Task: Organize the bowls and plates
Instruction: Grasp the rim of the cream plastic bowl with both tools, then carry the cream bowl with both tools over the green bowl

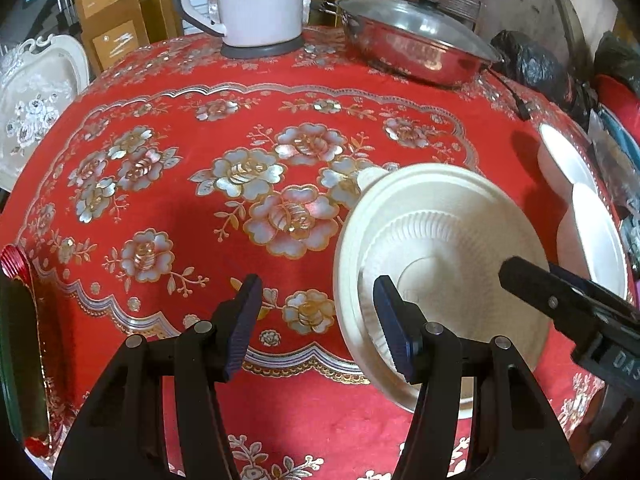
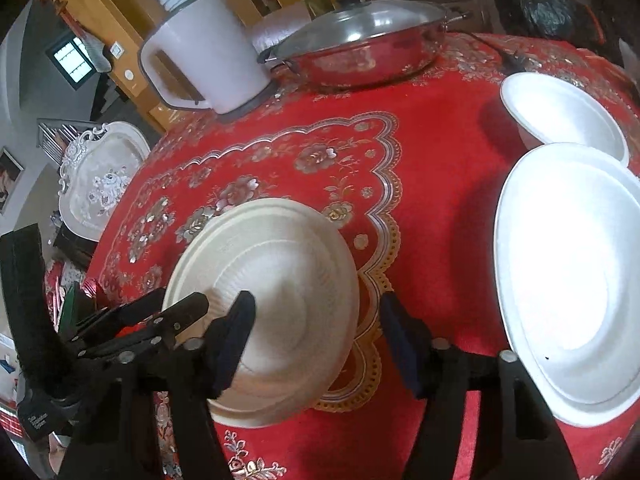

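A cream ribbed bowl (image 1: 436,248) lies upside down on a larger cream plate on the red flowered tablecloth (image 1: 200,208); it also shows in the right wrist view (image 2: 288,280). My left gripper (image 1: 316,324) is open and empty, its right finger in front of the bowl's left edge. My right gripper (image 2: 316,340) is open and empty, its left finger over the bowl. A large white plate (image 2: 572,280) and a white bowl (image 2: 564,116) sit to the right; both show at the right edge of the left wrist view, the plate (image 1: 596,236) nearer than the bowl (image 1: 560,152).
A white electric kettle (image 1: 256,4) and a lidded steel pan (image 1: 416,40) stand at the table's far side. A black cable (image 1: 516,96) runs near the pan. A white ornate chair back (image 1: 36,100) is off the left edge. A red-and-green box (image 1: 20,344) lies at the near left.
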Tool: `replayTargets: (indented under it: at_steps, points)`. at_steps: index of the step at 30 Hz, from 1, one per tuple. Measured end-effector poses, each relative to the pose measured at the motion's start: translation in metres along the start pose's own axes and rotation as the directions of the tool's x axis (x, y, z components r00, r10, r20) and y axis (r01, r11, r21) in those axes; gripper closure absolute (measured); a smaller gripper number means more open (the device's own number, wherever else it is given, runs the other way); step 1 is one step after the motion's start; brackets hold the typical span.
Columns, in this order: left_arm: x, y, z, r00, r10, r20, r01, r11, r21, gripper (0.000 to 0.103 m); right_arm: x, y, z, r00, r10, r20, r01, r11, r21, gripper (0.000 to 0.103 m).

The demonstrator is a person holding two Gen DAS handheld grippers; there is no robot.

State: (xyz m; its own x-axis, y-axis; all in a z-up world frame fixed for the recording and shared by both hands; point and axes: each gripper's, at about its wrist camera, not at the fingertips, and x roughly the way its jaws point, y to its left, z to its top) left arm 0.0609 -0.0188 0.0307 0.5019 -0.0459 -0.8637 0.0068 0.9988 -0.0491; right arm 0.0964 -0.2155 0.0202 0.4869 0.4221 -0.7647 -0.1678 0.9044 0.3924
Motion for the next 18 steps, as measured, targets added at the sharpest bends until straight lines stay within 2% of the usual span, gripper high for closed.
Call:
replayTargets:
  at_steps: [4, 5, 6, 10, 18]
  points:
    - [-0.001, -0.004, -0.002, 0.999, 0.012, 0.031, -0.013, 0.999, 0.030, 0.047, 0.005, -0.004, -0.001, 1.000, 0.002, -0.005, -0.002, 1.000, 0.000, 0.059]
    - [-0.001, -0.005, -0.002, 0.999, 0.010, 0.040, -0.012, 0.999, 0.035, 0.053, 0.004, -0.003, -0.001, 1.000, 0.005, -0.006, -0.005, 1.000, -0.004, 0.064]
    - [0.001, -0.005, -0.002, 0.999, 0.006, 0.036, -0.007, 0.999, 0.042, 0.070, 0.004, -0.001, -0.002, 1.000, 0.010, -0.005, -0.010, 1.000, -0.012, 0.067]
    - [0.009, -0.008, -0.002, 1.000, -0.014, -0.005, 0.014, 0.998, 0.064, 0.082, 0.002, 0.010, -0.006, 1.000, 0.011, -0.003, -0.012, 0.998, -0.056, 0.068]
    - [0.000, -0.004, -0.005, 1.000, -0.004, 0.021, 0.003, 0.998, 0.068, 0.082, 0.005, 0.018, -0.012, 1.000, 0.004, -0.012, -0.005, 0.998, -0.064, 0.068]
